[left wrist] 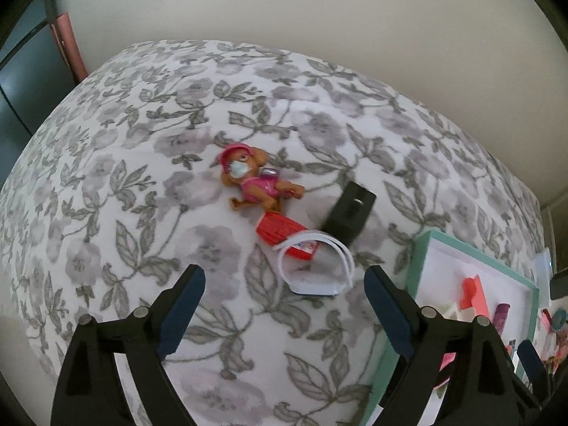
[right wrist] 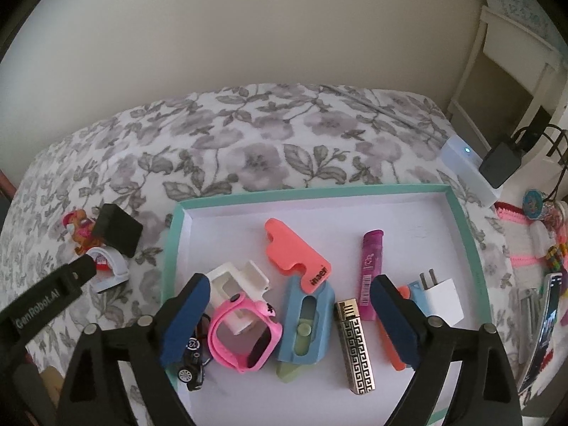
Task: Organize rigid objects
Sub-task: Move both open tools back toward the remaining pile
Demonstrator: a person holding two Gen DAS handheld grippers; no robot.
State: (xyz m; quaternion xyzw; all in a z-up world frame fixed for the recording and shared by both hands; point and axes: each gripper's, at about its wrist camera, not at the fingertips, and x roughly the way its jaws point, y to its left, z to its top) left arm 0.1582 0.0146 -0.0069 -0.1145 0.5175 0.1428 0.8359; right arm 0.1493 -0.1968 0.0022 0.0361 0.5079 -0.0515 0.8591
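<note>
On the floral bed cover lie a toy dog in pink (left wrist: 255,181), a red packet (left wrist: 284,232), a looped white band (left wrist: 316,266) and a black block (left wrist: 349,211). My left gripper (left wrist: 284,274) hangs open just short of the band, with nothing between its fingers. My right gripper (right wrist: 289,284) stands open over the teal-rimmed tray (right wrist: 319,190). In the tray lie a pink watch (right wrist: 245,333), a white frame (right wrist: 238,280), a coral piece (right wrist: 294,255), a blue cutter (right wrist: 305,323), a patterned lighter (right wrist: 356,344), a purple tube (right wrist: 371,269), a white plug (right wrist: 442,296) and a toy car (right wrist: 191,365).
The tray's corner (left wrist: 419,259) sits just right of the left gripper. Right of the tray are a white box with a light (right wrist: 468,167), a black adapter (right wrist: 500,163), a phone (right wrist: 543,333) and colourful trinkets (right wrist: 546,213). A wall runs behind the bed.
</note>
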